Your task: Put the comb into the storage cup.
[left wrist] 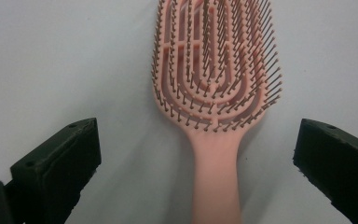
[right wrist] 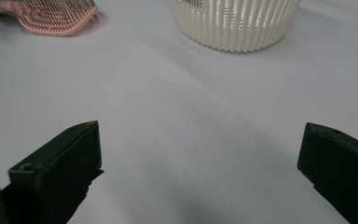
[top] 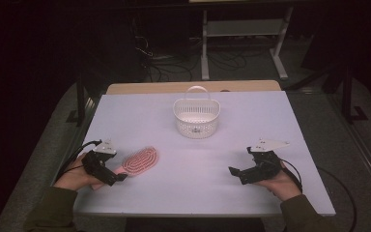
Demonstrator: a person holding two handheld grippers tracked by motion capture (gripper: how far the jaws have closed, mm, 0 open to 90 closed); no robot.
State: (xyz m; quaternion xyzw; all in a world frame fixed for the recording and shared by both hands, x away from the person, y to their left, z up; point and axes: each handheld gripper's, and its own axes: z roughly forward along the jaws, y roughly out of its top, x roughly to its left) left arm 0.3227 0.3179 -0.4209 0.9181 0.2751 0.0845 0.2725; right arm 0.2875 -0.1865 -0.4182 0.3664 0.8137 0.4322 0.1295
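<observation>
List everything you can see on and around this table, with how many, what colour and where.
hairbrush: one, pink, bristles up, table's near left, handle between the open left claw's jaws
basket: one, white, handled, table's far middle
table: one, white top
frame: one, white, on the floor behind the table
cables: several, black, floor behind the table
left claw: one, black, open
right claw: one, black, open, over bare table

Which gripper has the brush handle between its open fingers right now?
The left gripper: the pink hairbrush has its handle between those fingers, untouched. The right gripper has bare table between its fingers.
</observation>
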